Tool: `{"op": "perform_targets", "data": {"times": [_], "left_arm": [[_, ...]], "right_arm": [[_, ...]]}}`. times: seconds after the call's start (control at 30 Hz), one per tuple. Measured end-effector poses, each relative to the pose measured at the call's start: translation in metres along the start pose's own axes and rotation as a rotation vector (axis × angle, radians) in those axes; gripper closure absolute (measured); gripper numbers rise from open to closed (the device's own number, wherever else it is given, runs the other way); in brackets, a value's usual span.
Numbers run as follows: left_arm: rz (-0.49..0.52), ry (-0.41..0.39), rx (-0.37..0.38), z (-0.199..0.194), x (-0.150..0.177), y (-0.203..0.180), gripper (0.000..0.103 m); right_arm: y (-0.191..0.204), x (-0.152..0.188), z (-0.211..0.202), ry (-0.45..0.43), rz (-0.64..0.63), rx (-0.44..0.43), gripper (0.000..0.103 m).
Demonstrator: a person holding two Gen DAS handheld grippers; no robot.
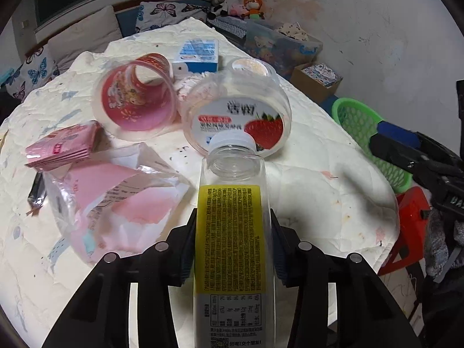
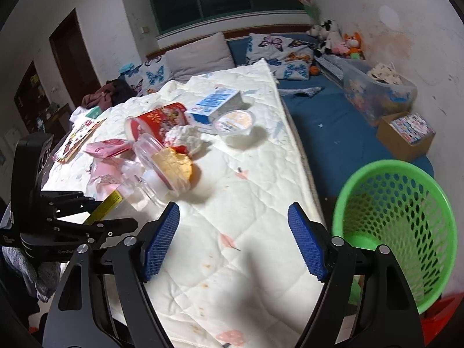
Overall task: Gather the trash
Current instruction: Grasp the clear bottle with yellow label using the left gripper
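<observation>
Working left to right across the white quilted mattress pad (image 1: 304, 156), your stock of trash reads as follows. Flat pink foil sachet (image 1: 62, 148), far left: limp, light and slick; pinch it at an edge. Crumpled clear-and-pink plastic wrapper (image 1: 116, 200), beside it: soft and shapeless, likely to collapse under the pads, so gather a bunched fold rather than a flat face. Red printed transparent cup (image 1: 134, 100), on its side: thin-walled, springy, liable to roll; the rim is probably the stiffest hold. Clear plastic bottle with yellow label and white cap (image 1: 232, 226), centre: it looks empty, hence light, smooth-sided and a little squashy. Your left gripper (image 1: 232, 249) already has it, both pads pressed to the labelled body just below the shoulder, which seems a sound place since the label gives some bite; squeeze gently or the wall may buckle and slip. Clear round strawberry-labelled tub (image 1: 236, 116), just beyond the bottle's cap: rigid enough but slippery and rollable. Blue-and-white carton (image 1: 198, 56), behind: stiff, flat-faced, easy. Your right gripper (image 2: 233, 243), further right, stands with its blue pads apart and nothing between them, over bare pad. Green perforated plastic basket (image 2: 397, 226), off the bed's right edge, is presumably where the bottle goes.
</observation>
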State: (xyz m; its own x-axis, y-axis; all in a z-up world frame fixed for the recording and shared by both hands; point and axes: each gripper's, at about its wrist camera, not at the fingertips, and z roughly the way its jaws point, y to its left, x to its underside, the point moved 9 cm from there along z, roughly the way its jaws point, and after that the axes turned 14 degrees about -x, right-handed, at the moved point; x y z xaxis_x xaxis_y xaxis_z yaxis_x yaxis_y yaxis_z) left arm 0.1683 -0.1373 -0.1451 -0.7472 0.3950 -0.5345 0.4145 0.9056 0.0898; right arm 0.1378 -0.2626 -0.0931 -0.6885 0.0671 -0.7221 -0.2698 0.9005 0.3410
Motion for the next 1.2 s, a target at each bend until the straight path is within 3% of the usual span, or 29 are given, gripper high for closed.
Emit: {"op": "perform_targets", "data": {"times": [0.3,0.63,0.83,1.2], "left_arm": [[-0.081,-0.057,0.008,-0.041,0.005,0.036,0.06],[-0.152,-0.113,-0.015,-0.071,0.009,0.075,0.06],[-0.174,-0.115,-0.019,-0.073,0.012,0.084,0.06],[-0.214,-0.109,-0.016,-0.071,0.017,0.095,0.06]], "right_arm": [[0.03,-0.001,0.029,0.052,-0.06,-0.051,0.039],[0.056,-0.023,0.068,0.074,-0.172,-0.066,0.041],[0.06,-0.029,0.088,0.102,-0.211,-0.064,0.042],[0.091,-0.01,0.083,0.134,-0.242,-0.155,0.041]]}}
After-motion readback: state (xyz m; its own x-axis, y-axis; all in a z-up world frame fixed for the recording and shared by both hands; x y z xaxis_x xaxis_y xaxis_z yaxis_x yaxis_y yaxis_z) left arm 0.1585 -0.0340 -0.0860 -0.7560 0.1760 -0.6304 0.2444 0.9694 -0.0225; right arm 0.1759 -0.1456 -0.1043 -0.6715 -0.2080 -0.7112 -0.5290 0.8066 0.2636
